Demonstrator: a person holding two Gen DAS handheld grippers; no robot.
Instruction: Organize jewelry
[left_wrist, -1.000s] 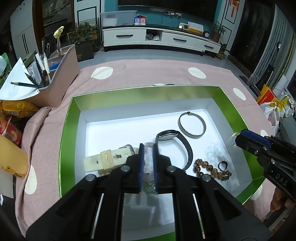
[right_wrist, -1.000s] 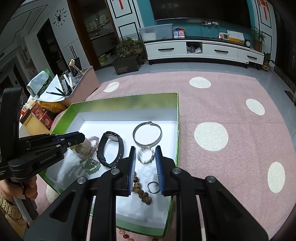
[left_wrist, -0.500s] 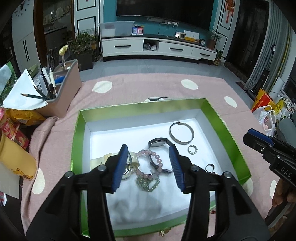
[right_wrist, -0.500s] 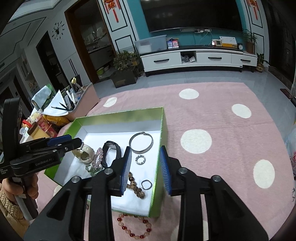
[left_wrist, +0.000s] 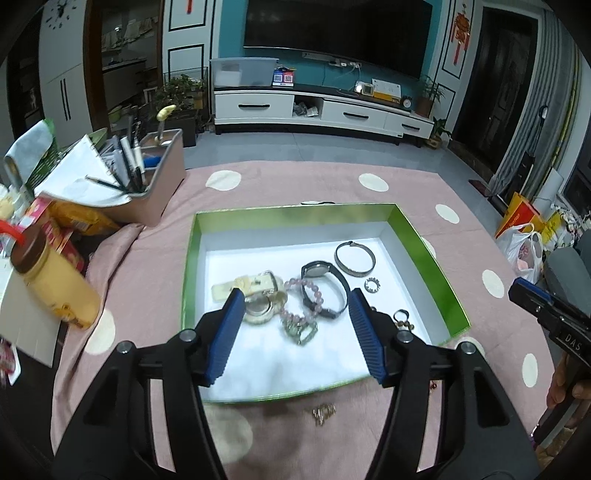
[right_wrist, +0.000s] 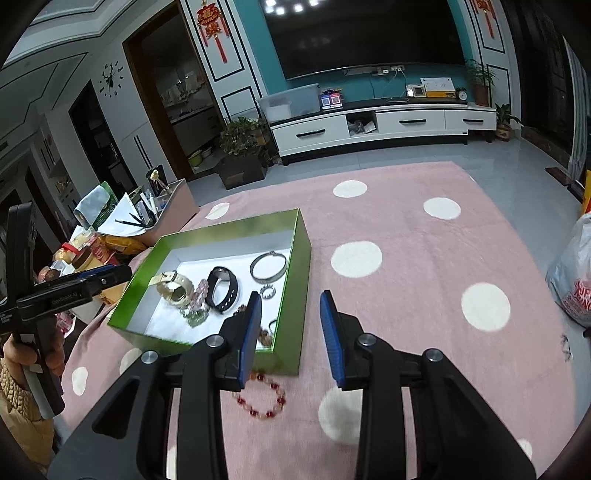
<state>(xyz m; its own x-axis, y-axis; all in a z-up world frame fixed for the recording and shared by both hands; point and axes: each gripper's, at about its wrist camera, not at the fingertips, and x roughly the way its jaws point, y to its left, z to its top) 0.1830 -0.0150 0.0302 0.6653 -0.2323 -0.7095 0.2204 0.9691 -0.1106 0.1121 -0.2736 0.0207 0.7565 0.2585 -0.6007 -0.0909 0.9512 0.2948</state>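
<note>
- Dropping-off seems finished: the pink bead bracelet is lying in the green box; the left gripper, jaws having just been opening further, is holding nothing.
- Next, likely fetching the red bead bracelet, lying outside at the box's 6 o'clock.
- The right gripper is tilting downward, partly open, empty.

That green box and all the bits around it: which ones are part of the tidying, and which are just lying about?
Part of the job:
- green box
- cream watch, black watch, pink bead bracelet, silver bangle inside it
- red bead bracelet, on the cloth outside the box
- gold trinket, also outside

Just lying about:
- pen holder
- yellow bottle
- snack packets
</note>
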